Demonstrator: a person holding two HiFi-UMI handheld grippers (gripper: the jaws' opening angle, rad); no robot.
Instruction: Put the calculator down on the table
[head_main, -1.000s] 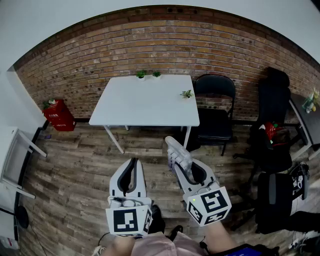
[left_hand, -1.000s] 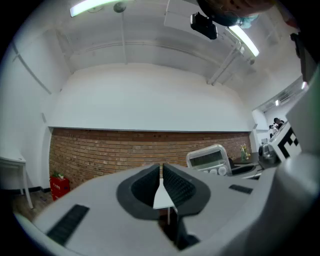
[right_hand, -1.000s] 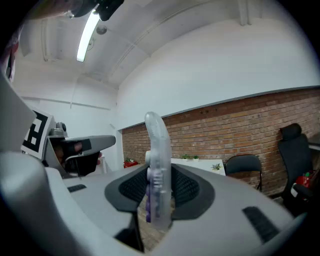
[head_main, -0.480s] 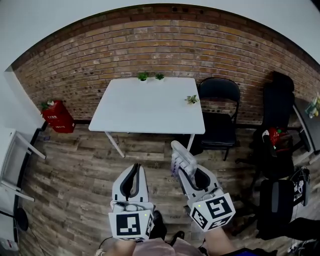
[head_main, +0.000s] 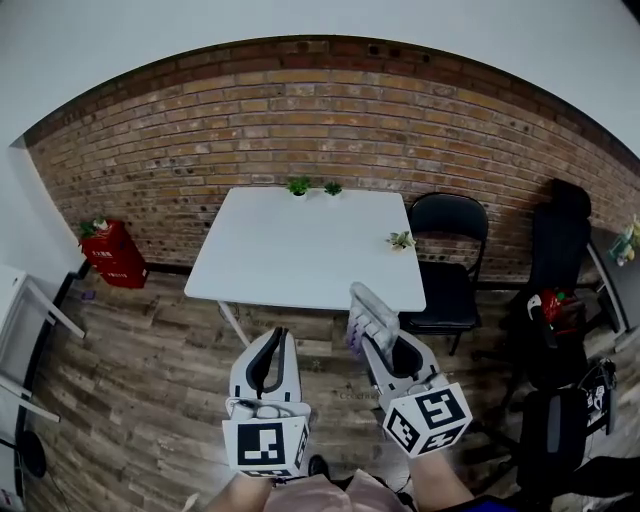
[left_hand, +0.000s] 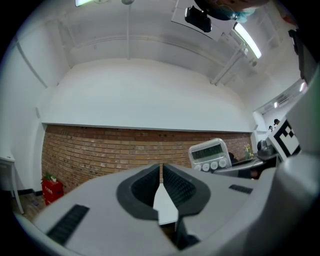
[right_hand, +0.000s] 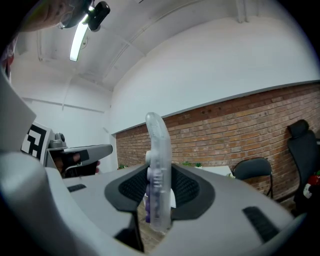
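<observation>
White plastic, faintly see-through with a purple tint low down: that is the slim calculator (head_main: 368, 310) I am carrying in the right gripper (head_main: 383, 345). In the right gripper view its ribbed black pads (right_hand: 187, 189) press on both flat faces of the calculator (right_hand: 158, 170), which stands on edge and sticks well up past the fingertips of that gripper (right_hand: 159, 187). From the left gripper view I can read its grey display and a row of round buttons (left_hand: 210, 154).

My left gripper (head_main: 277, 340) carries nothing. Its jaws sit together with only a hairline slit between the pads (left_hand: 161, 172).

Both grippers point level towards the square white table (head_main: 300, 250), which stands against a red brick wall (head_main: 300, 110). In the head view the calculator is off the tabletop, in the air at the table's near right edge, with plank wooden floor (head_main: 130, 380) beneath the grippers. Three small green potted plants sit on the table, two at the far edge (head_main: 298, 186) (head_main: 333, 188) and one near the right edge (head_main: 401, 240). A black folding chair (head_main: 450, 240) stands just right of the table, and a red box (head_main: 110, 250) rests by the wall at left.
</observation>
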